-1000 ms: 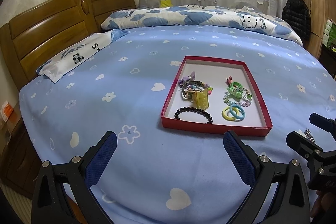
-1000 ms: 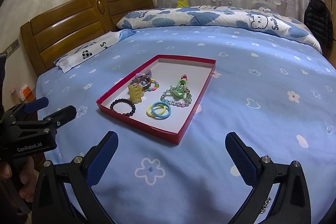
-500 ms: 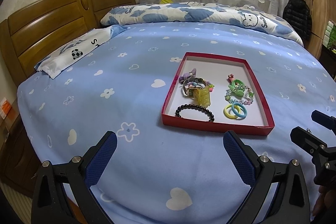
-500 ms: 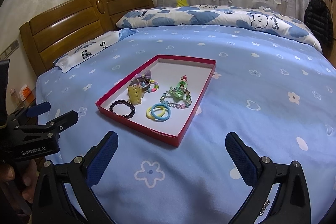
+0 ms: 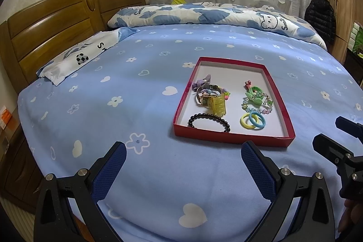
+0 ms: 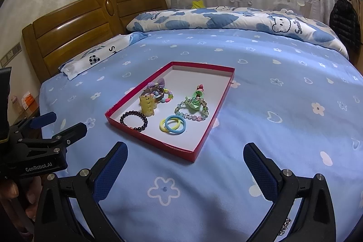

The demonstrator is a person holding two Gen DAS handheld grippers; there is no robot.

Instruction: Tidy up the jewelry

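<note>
A red tray [image 5: 233,141] [image 6: 149,142] lies on the blue bed. In it are a black bead bracelet [image 5: 208,120] [image 6: 133,120], a yellow hair claw [image 5: 218,104] [image 6: 147,106] against a gold watch [image 5: 205,92], yellow and blue hair ties [image 5: 253,121] [image 6: 173,125], a pastel bead bracelet [image 5: 257,104] [image 6: 191,111], a green hair tie [image 5: 254,94] and a purple bow [image 6: 156,83]. My left gripper [image 5: 182,162] is open and empty, short of the tray's near edge. My right gripper [image 6: 185,165] is open and empty, near the tray's front corner.
The blue bedsheet [image 5: 127,106] spreads all around the tray. A wooden headboard [image 5: 52,31] and a pillow [image 5: 77,58] are at the left. A folded quilt [image 5: 215,15] lies at the back. A silver chain [image 6: 284,225] hangs by my right gripper's lower right.
Both grippers have drawn back and risen slightly, so the tray sits a little farther away. Nothing in the tray has moved. Both stay open.
</note>
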